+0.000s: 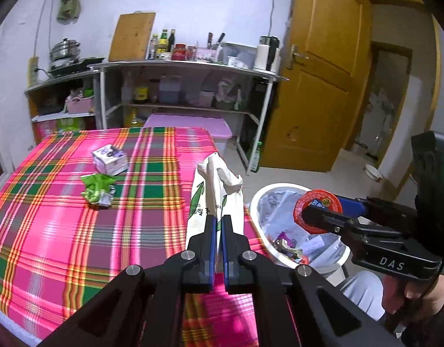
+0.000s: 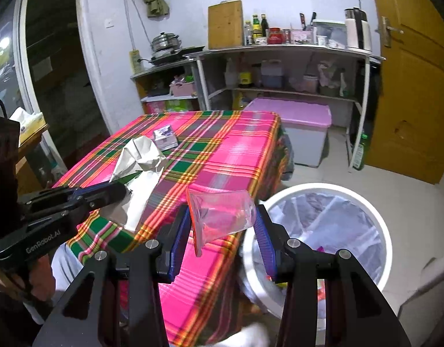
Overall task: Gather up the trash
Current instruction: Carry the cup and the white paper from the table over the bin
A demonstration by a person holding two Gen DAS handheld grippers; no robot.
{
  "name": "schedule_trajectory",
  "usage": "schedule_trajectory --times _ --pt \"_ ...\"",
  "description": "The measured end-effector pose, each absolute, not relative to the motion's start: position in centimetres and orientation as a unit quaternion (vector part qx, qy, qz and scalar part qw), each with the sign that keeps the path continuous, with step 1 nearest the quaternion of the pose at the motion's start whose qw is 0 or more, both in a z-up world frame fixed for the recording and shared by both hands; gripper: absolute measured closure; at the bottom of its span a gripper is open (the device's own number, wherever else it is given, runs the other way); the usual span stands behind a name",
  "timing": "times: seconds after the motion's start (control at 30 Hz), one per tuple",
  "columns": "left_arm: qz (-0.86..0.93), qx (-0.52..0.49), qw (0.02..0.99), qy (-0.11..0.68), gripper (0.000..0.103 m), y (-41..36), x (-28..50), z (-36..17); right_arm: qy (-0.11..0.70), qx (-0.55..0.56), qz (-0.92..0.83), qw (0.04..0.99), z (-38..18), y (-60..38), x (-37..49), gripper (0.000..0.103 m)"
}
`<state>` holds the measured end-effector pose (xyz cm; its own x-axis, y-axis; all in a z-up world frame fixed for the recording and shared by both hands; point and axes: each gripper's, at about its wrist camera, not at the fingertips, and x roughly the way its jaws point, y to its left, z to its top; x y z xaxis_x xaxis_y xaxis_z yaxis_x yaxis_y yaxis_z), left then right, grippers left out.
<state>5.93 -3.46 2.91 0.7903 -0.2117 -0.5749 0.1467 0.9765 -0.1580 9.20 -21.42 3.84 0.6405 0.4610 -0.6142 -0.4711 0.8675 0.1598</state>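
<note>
Trash in hand: our left gripper [image 1: 219,225] has its fingers clenched on a limp white paper bag [image 1: 216,193], our right gripper [image 2: 222,231] on a thin clear plastic cup [image 2: 222,217], beside the bin [image 2: 377,219]; both weigh little and crush easily, so we grip gently
</note>
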Motion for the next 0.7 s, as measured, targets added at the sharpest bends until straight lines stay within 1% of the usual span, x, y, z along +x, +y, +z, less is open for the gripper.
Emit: schedule_trajectory --times 0.7 --pt "-0.166 -0.028 0.928 0.333 0.1 -9.7 8.7 1.8 0.356 0.022 0.198 0.913 1.9 -27.5 9.8 0.058"
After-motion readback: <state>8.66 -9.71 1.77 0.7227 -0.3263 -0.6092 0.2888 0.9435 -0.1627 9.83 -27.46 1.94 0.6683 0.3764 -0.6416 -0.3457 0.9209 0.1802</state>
